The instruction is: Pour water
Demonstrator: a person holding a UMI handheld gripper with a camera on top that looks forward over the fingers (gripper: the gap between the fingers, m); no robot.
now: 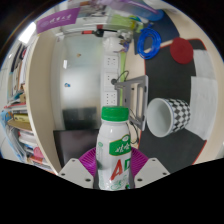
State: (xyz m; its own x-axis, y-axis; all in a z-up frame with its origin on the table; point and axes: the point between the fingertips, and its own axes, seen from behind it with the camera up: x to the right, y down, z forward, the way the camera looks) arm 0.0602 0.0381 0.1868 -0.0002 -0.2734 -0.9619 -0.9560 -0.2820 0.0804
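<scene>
The gripper holds a bottle at the bottom centre of the frame. The bottle has a green cap, a white body and a label with green and red print. It stands upright between the two fingers, and the purple pads press against its lower sides, so the jaws look closed on it at about the bottle's width. The left pad shows clearly; the right one is mostly hidden behind the bottle.

Just to the right of the bottle's neck, and a little higher in the frame, is a white cup with dark stripes near its rim. It appears tilted, its open mouth facing left and slightly down toward the bottle. I cannot tell what holds it up.

That is the relation the pour depends on: the cup lies up and to the right of the bottle, near it but not touching. The bottle's long axis runs vertically, so it would need to tip rightward for its mouth to reach the cup. The cap looks to be on, which would block any pour.

Behind them are a pale wall with a glass door, a shelf across the top, and blue and red round shapes at upper right.
</scene>
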